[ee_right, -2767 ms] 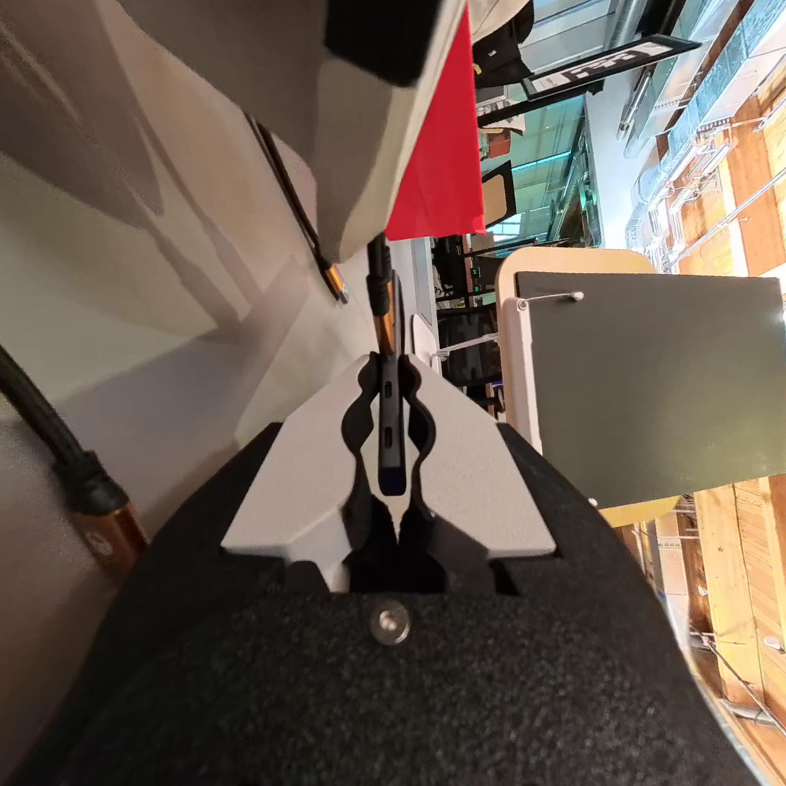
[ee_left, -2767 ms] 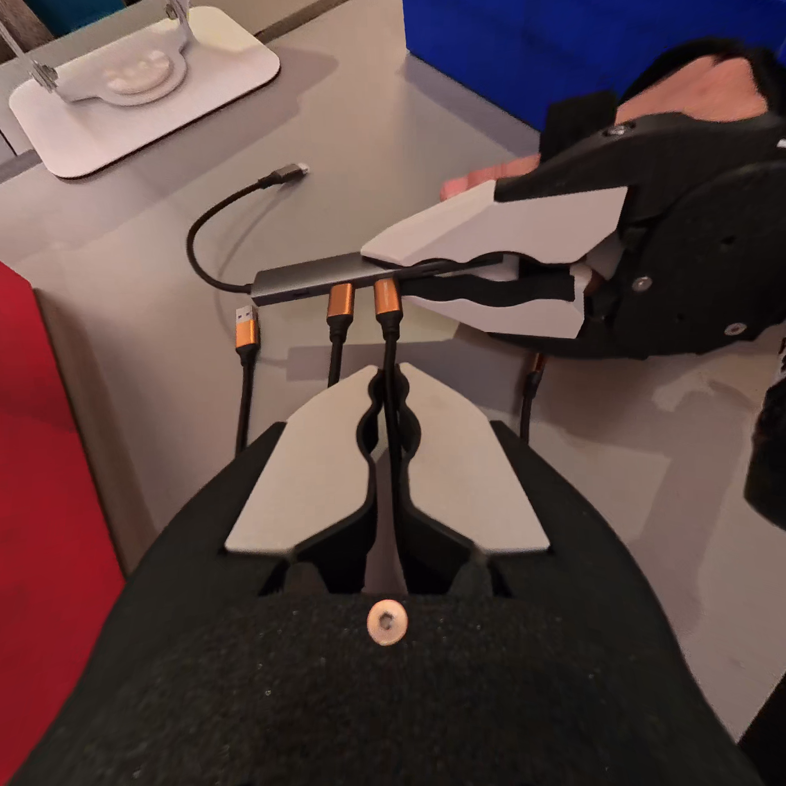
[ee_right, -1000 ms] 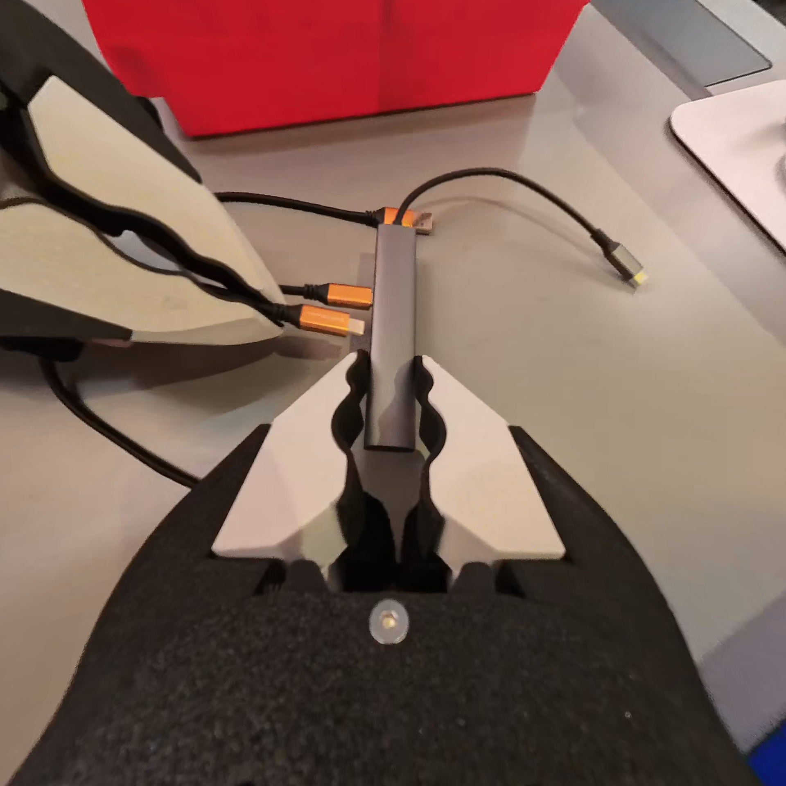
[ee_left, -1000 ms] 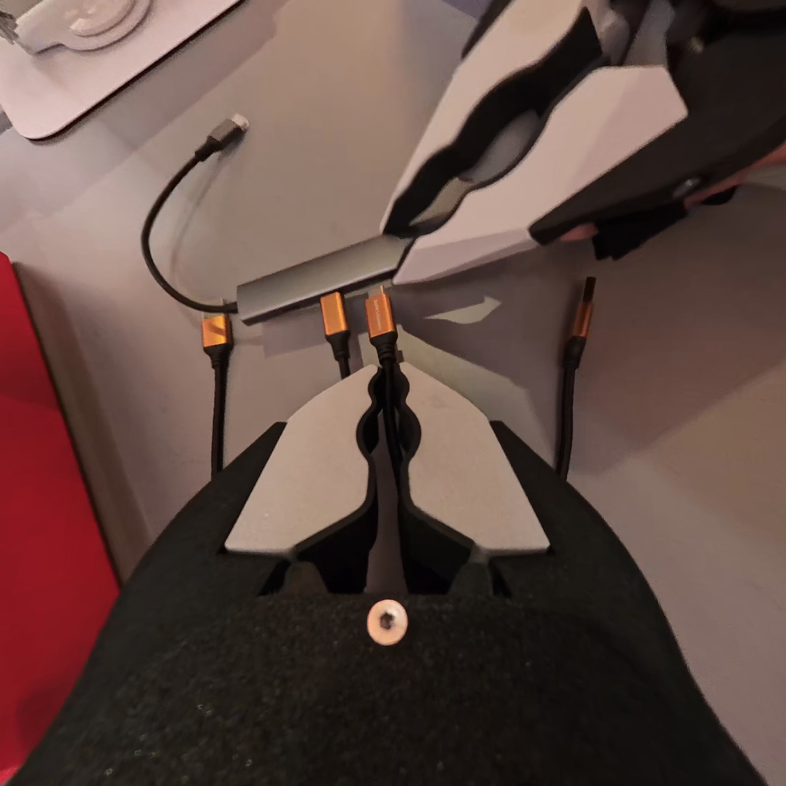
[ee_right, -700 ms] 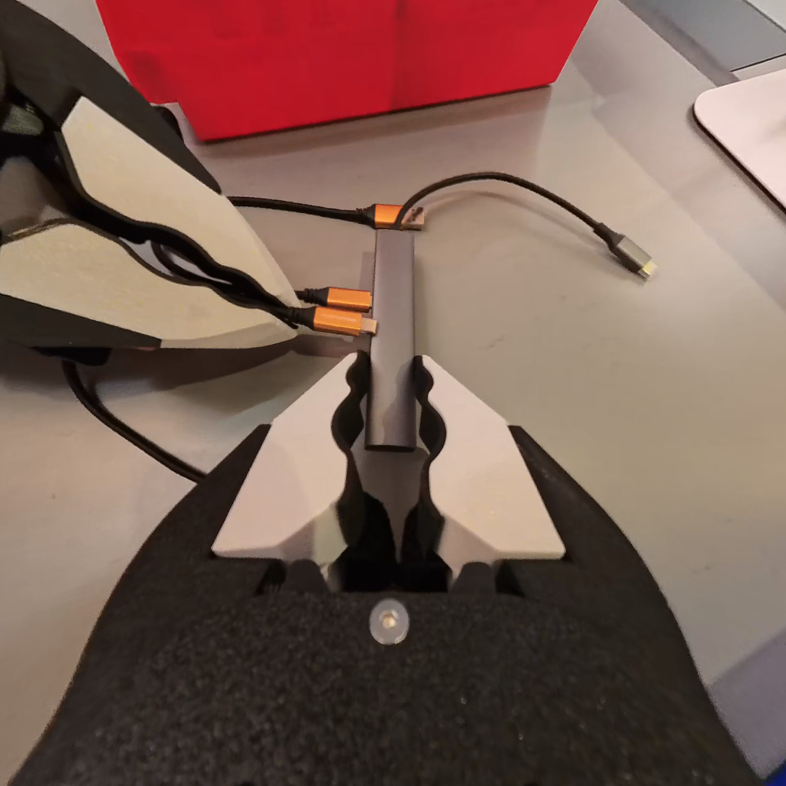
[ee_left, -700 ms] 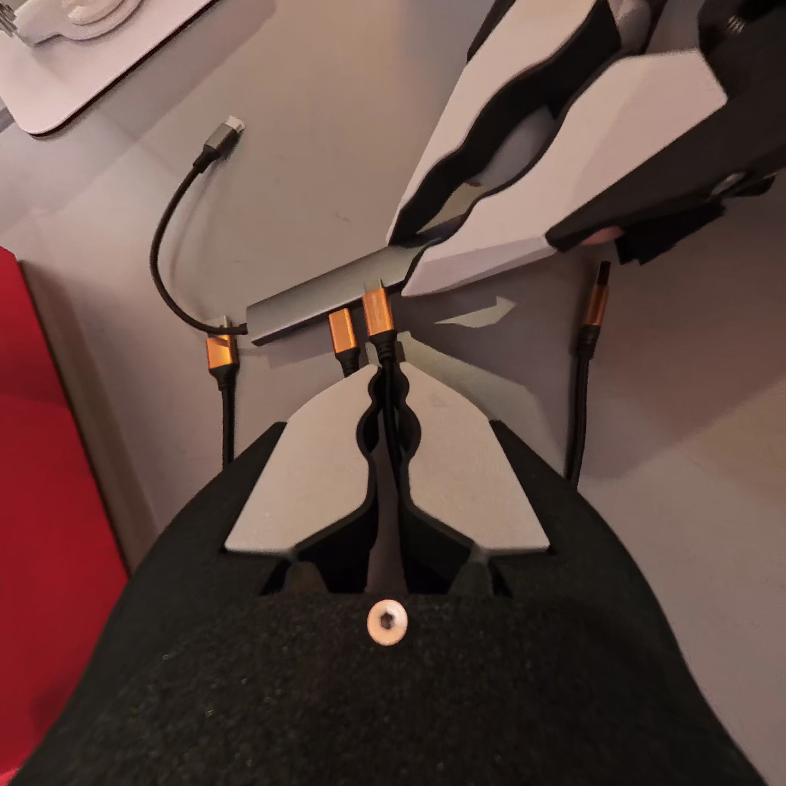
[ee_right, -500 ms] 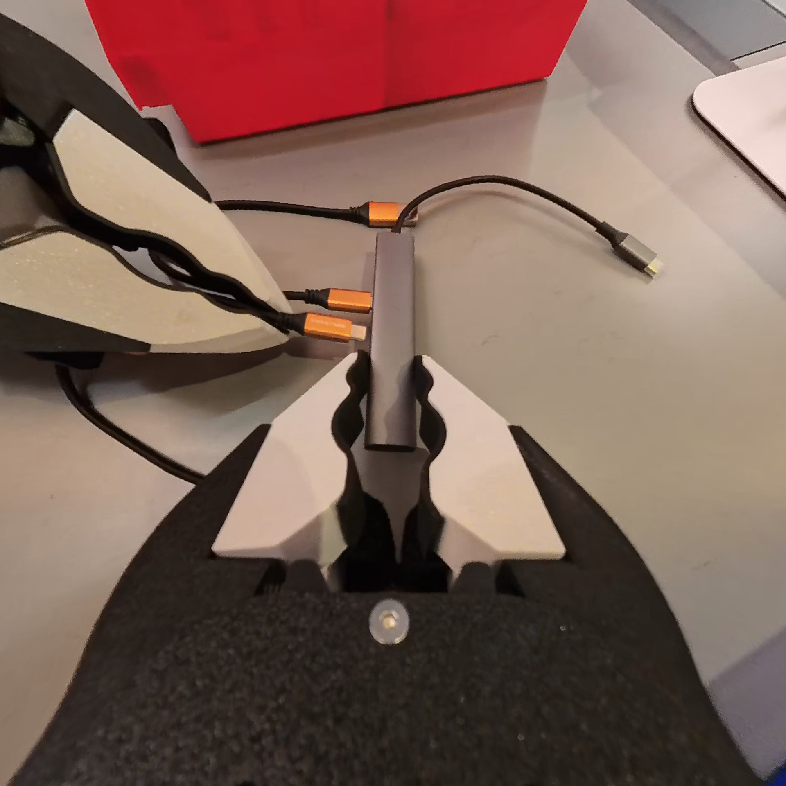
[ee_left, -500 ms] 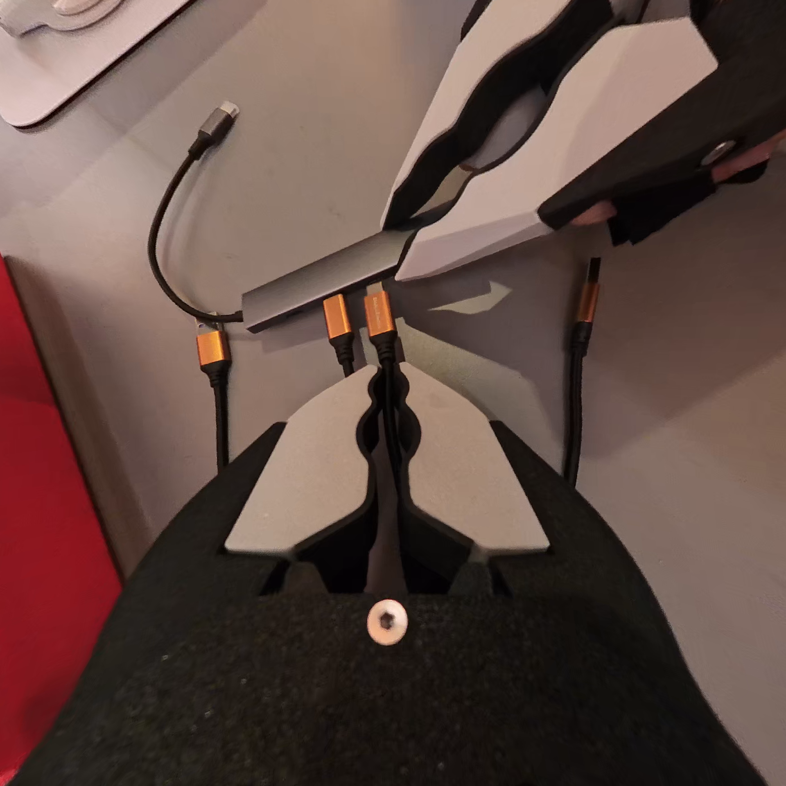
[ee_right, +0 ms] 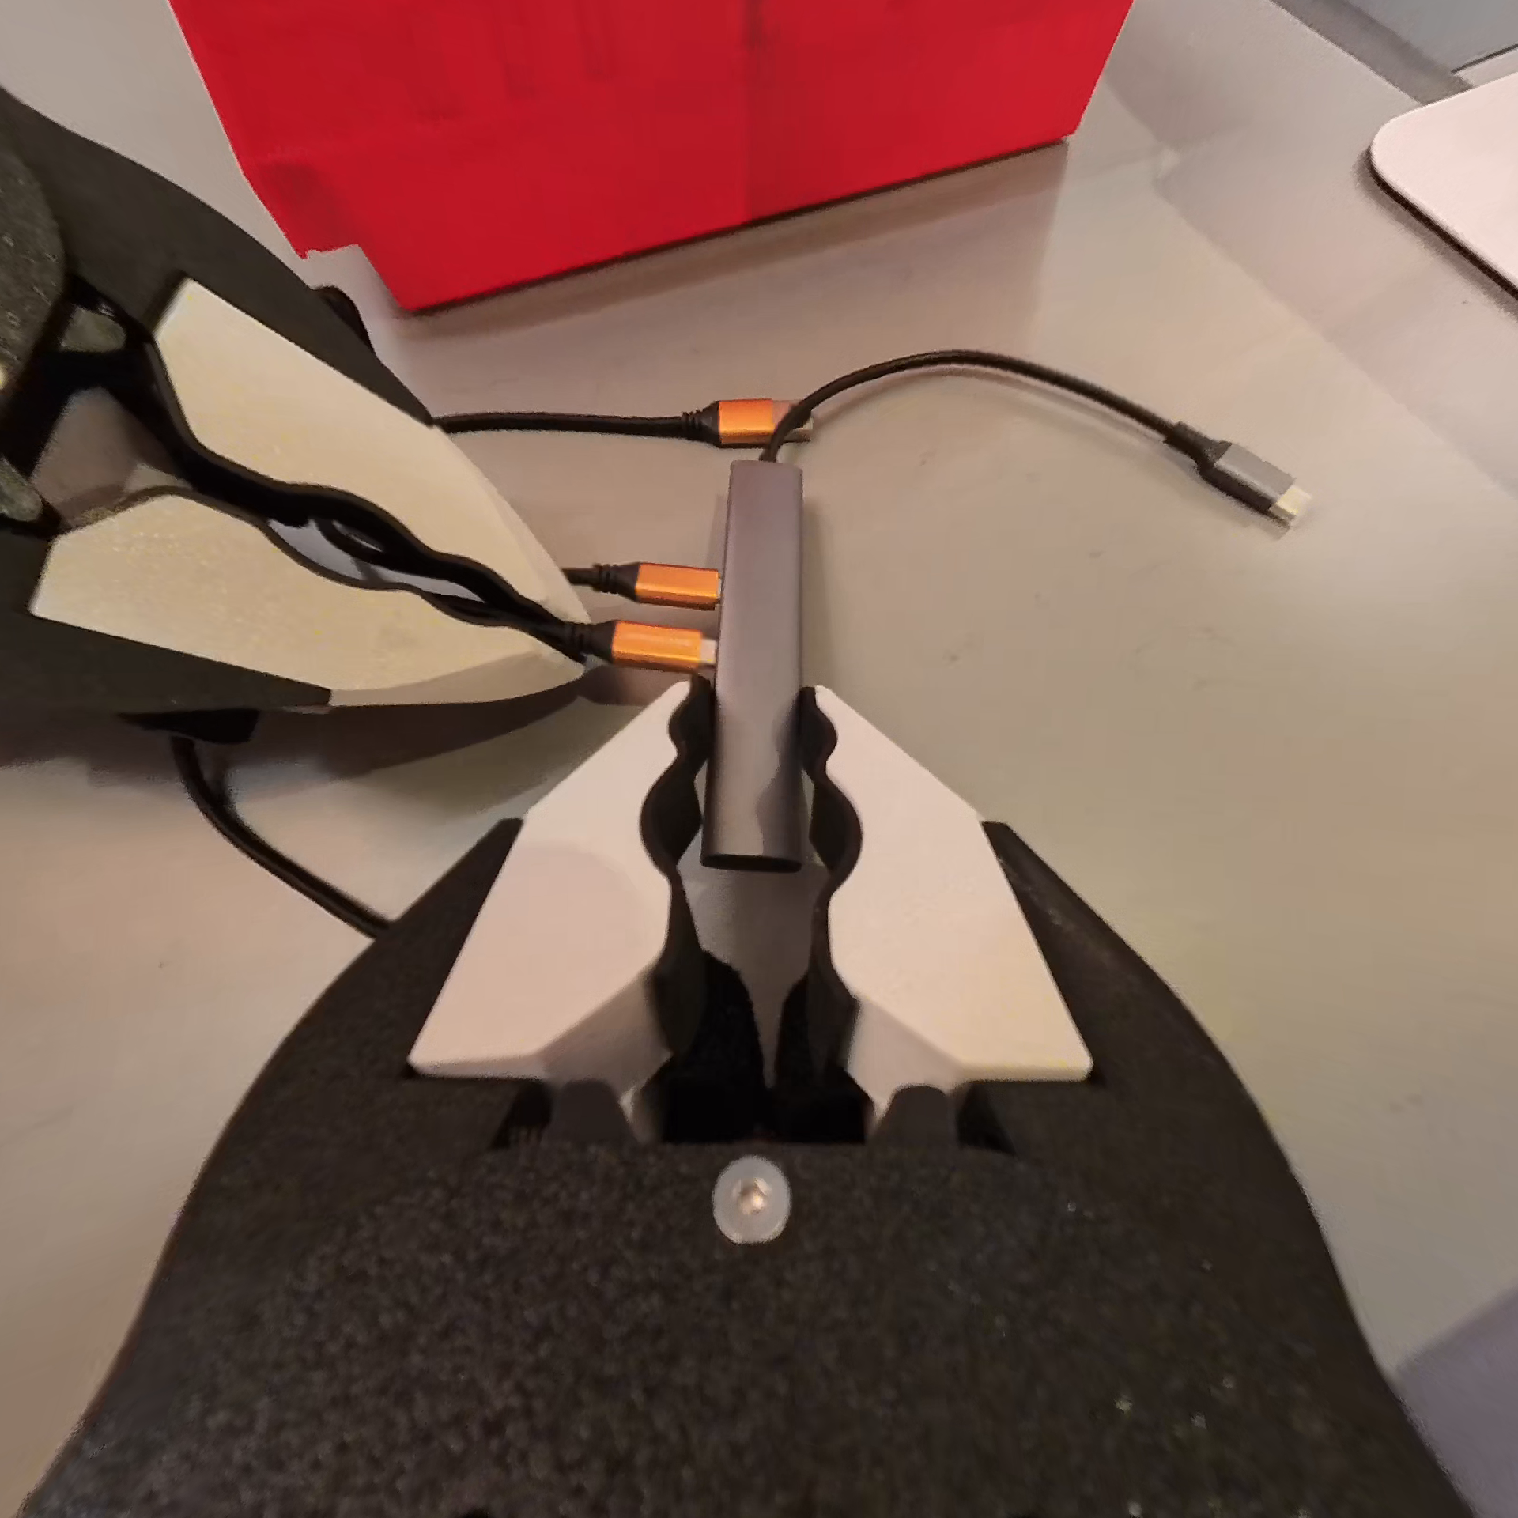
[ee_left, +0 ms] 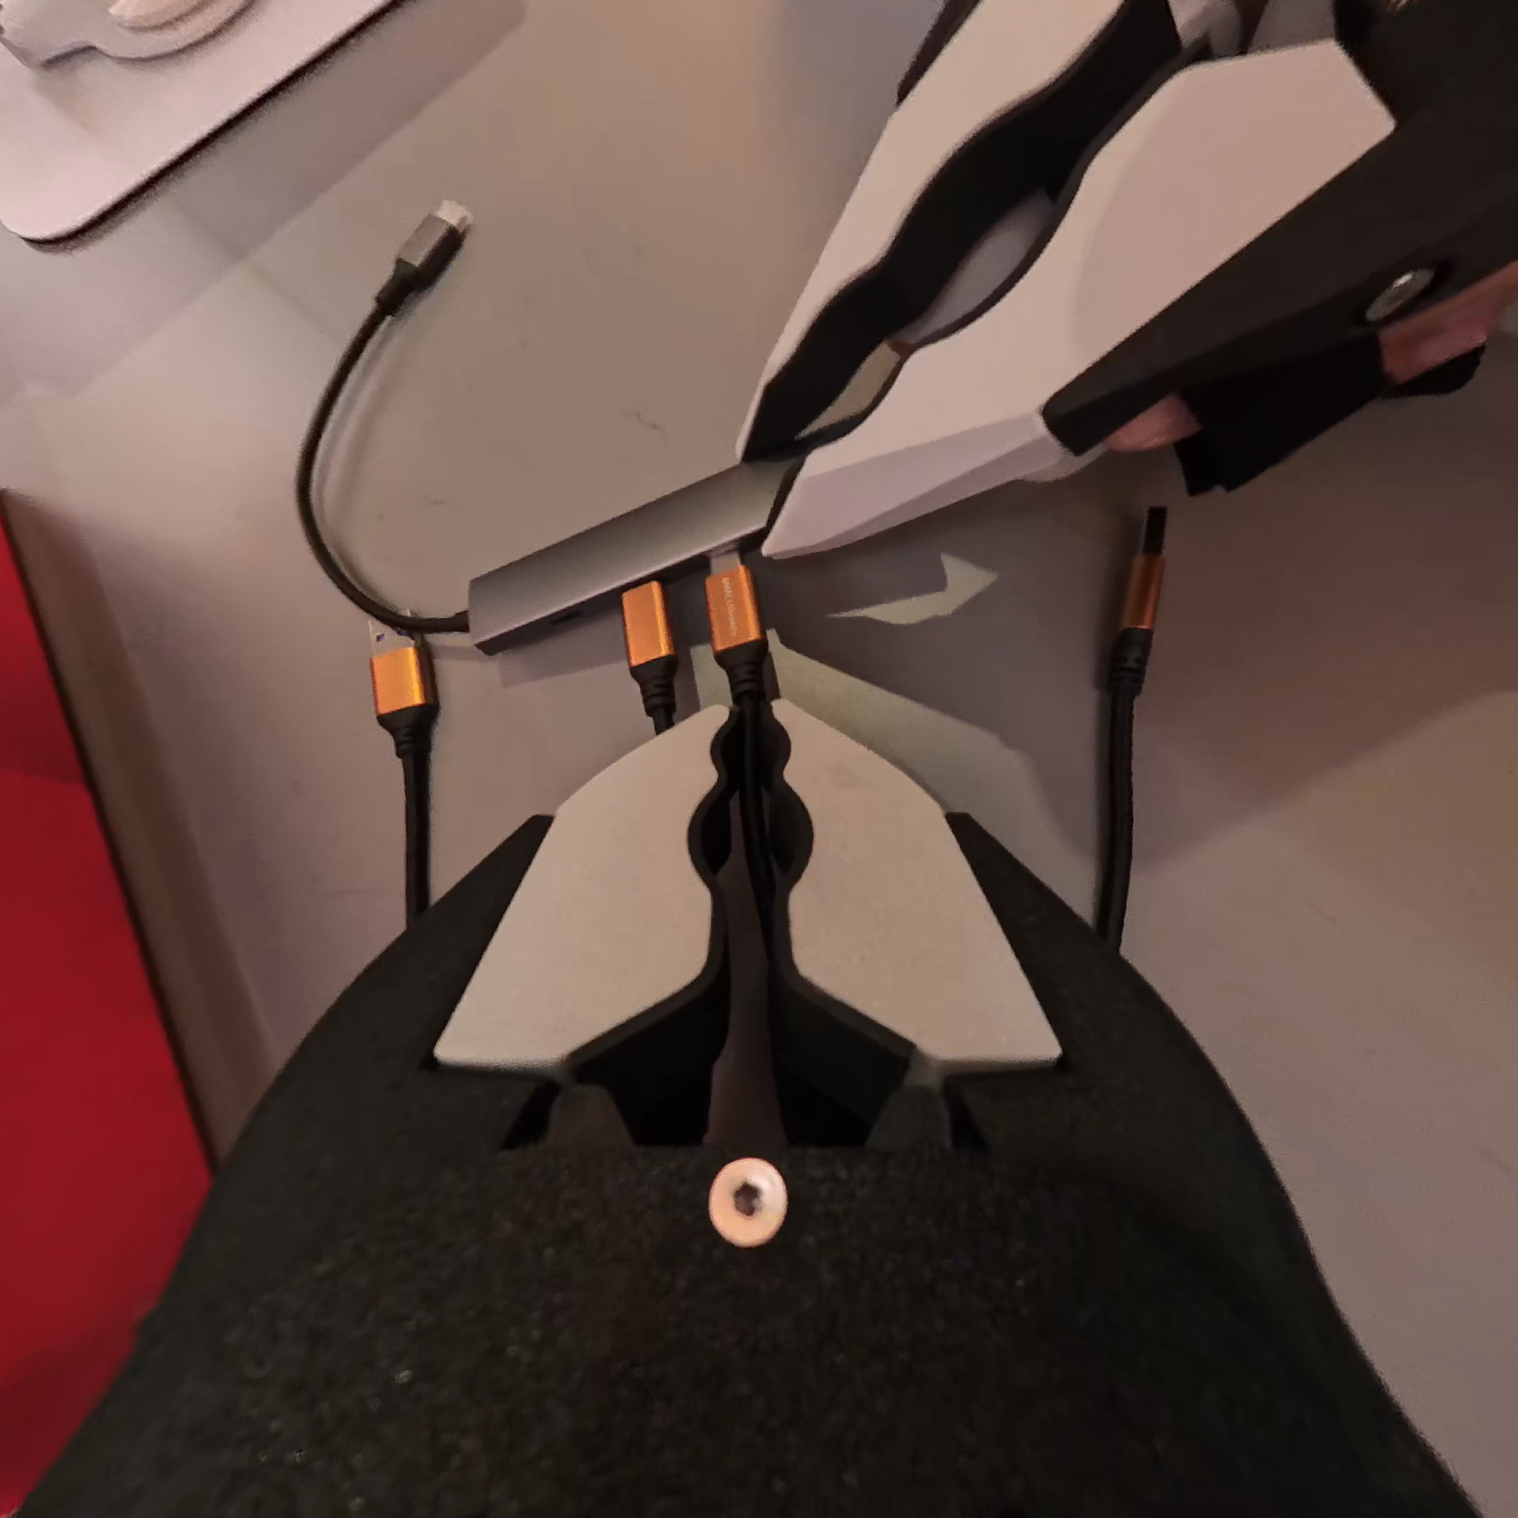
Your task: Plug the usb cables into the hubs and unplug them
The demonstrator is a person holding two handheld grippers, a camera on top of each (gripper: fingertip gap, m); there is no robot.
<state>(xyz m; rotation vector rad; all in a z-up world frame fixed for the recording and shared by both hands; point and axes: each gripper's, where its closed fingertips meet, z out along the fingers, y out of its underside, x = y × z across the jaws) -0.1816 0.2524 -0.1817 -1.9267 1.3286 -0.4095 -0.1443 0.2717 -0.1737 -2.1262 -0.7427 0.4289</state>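
Hub [ee_right: 757, 657], grey, flat on table [ee_right: 1068, 780], clenched at near end in right gripper [ee_right: 752, 723]. Black cable [ee_left: 752, 788] with orange plug [ee_left: 733, 612] pinched in left gripper [ee_left: 749, 731], plug tip at hub's side. Second orange plug [ee_left: 646, 618] seated beside it. Red box [ee_right: 657, 123] behind.

A slim hub [ee_right: 760, 649] in brushed, matt grey metal lies on a smooth grey tabletop [ee_right: 1109, 739] with a faint sheen. Braided black cloth-sheathed cables [ee_left: 415, 813] end in satin orange metal plug sleeves [ee_left: 400, 680]. Each hand-held gripper shows smooth matt pale plastic fingers [ee_right: 575, 928] above a grainy, rough black body [ee_right: 739, 1355]. A red box [ee_right: 657, 123] looks smooth and matt.
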